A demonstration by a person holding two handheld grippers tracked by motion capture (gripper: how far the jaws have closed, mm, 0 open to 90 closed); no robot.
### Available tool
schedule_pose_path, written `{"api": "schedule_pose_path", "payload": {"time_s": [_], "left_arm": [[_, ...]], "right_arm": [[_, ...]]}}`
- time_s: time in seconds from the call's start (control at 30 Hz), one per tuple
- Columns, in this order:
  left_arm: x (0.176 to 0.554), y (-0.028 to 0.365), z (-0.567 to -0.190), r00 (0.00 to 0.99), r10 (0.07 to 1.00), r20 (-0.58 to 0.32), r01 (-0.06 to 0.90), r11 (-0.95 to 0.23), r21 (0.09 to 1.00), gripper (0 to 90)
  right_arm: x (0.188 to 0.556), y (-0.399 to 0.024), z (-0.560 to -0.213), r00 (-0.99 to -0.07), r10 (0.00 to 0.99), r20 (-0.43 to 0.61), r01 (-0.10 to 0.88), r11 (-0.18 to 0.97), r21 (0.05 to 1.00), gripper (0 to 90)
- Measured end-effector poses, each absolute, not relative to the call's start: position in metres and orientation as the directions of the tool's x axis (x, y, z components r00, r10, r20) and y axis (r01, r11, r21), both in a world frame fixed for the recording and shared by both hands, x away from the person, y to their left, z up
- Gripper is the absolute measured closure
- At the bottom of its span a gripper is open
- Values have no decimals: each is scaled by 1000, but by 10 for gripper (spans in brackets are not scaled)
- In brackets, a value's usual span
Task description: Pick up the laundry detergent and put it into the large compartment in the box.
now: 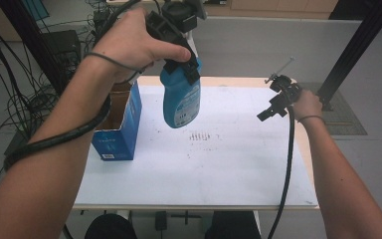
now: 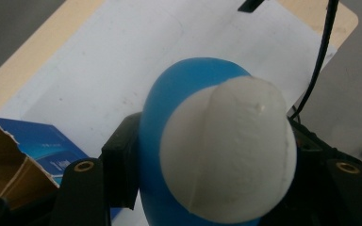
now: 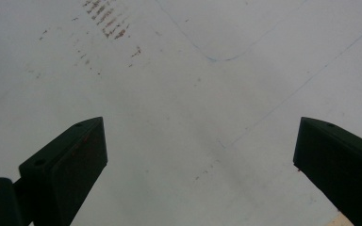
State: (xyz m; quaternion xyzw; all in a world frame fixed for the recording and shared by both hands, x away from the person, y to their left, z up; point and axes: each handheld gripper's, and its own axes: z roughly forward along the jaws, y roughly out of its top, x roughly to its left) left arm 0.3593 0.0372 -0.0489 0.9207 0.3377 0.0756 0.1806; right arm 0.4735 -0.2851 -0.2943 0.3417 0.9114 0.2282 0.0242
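Note:
A blue bottle [image 1: 181,99] with a white cap hangs in the air above the white sheet [image 1: 214,164], held near its top by my left gripper [image 1: 181,69], which is shut on it. In the left gripper view the bottle [image 2: 169,108] and its white cap [image 2: 228,150] sit between the two black jaws, seen from the top. An open blue cardboard box [image 1: 118,122] stands on the table's left side, below and left of the bottle. My right gripper [image 1: 273,107] hovers open over the right part of the sheet, its jaws wide apart with nothing between the fingers [image 3: 66,165].
The box [image 2: 23,150] appears at the lower left of the left gripper view, its flaps open. Faint brown marks [image 1: 199,136] stain the middle of the sheet. A black cable [image 1: 286,169] trails from the right gripper. Black frame posts [image 1: 353,50] stand at the far right.

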Motion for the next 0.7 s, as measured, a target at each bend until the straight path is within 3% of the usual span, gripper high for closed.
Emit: {"api": "schedule_pose_path", "payload": {"time_s": [0.7], "left_arm": [[373,47,-37,704,710,9,653,-653,384,379]], "right_arm": [[476,-282,-288,-772,626,105,601,668,439,32]]}}
